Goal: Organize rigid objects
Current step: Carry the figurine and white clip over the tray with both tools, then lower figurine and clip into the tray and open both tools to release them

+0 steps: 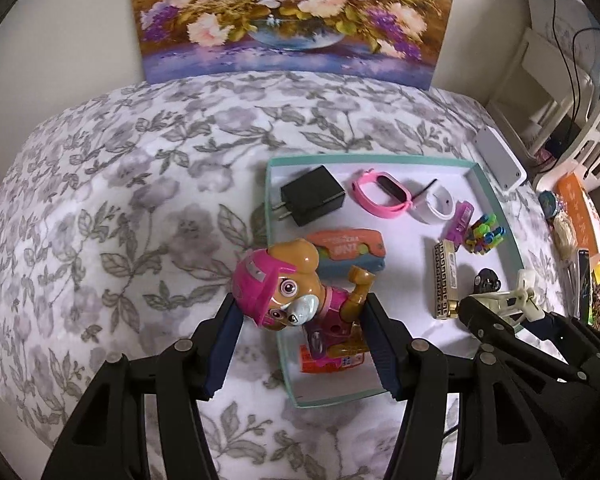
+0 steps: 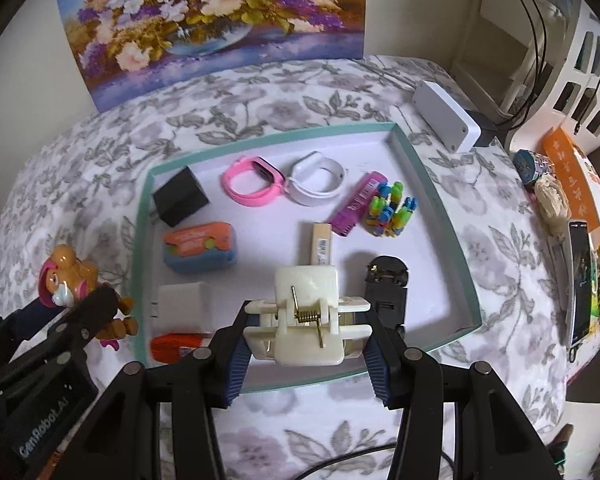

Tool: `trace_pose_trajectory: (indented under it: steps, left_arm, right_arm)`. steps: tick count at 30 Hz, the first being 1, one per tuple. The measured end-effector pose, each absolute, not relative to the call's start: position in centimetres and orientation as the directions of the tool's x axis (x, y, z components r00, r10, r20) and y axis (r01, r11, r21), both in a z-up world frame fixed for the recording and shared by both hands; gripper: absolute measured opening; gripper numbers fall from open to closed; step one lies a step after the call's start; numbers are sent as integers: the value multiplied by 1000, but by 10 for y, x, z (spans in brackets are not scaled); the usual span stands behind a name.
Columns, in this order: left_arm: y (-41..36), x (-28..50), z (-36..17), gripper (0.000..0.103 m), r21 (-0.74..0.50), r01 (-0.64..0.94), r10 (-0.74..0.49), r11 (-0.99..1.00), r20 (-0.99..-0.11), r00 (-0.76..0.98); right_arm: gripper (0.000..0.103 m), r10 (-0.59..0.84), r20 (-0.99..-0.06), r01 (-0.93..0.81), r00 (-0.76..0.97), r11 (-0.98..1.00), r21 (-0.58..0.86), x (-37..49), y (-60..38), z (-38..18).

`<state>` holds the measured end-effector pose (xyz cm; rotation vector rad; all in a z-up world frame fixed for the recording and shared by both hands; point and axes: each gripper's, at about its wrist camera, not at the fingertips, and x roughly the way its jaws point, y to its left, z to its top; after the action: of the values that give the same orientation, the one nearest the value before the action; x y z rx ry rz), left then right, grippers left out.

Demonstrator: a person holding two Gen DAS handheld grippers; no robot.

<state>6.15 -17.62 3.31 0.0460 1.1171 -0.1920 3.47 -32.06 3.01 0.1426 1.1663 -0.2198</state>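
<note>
A shallow teal-rimmed tray (image 1: pixel 496 204) (image 2: pixel 432 188) lies on the floral bedspread. It holds a black charger (image 1: pixel 313 195) (image 2: pixel 179 196), a pink watch (image 1: pixel 382 193) (image 2: pixel 254 184), a white band (image 2: pixel 318 178), an orange-and-blue toy (image 1: pixel 348 250) (image 2: pixel 198 246), a harmonica (image 1: pixel 446 278) and colourful clips (image 2: pixel 390 210). My left gripper (image 1: pixel 300 320) is shut on a pink-helmeted puppy figure (image 1: pixel 288 288) (image 2: pixel 74 280), held over the tray's left rim. My right gripper (image 2: pixel 306 344) is shut on a cream spring clip (image 2: pixel 306 312) (image 1: pixel 512 300) above the tray's near side.
A flower painting (image 1: pixel 292 12) leans on the wall behind. A white box (image 2: pixel 446 122) lies beyond the tray's right corner. Small items, an orange packet (image 2: pixel 572 176) and a phone (image 2: pixel 580 280) lie along the right edge, by a white basket (image 2: pixel 580 80).
</note>
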Motion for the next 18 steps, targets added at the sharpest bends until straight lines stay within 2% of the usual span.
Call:
trace_pose_trajectory:
  steps: [4, 18]
  left_arm:
    - [-187, 64, 25, 62, -32, 192, -113, 981, -899, 424]
    - [-204, 77, 7, 62, -53, 215, -139, 975, -901, 410]
  right_arm:
    - [53, -96, -927, 237, 364, 971, -7, 39, -324, 23]
    - [53, -86, -939, 283, 332, 959, 12, 47, -342, 4]
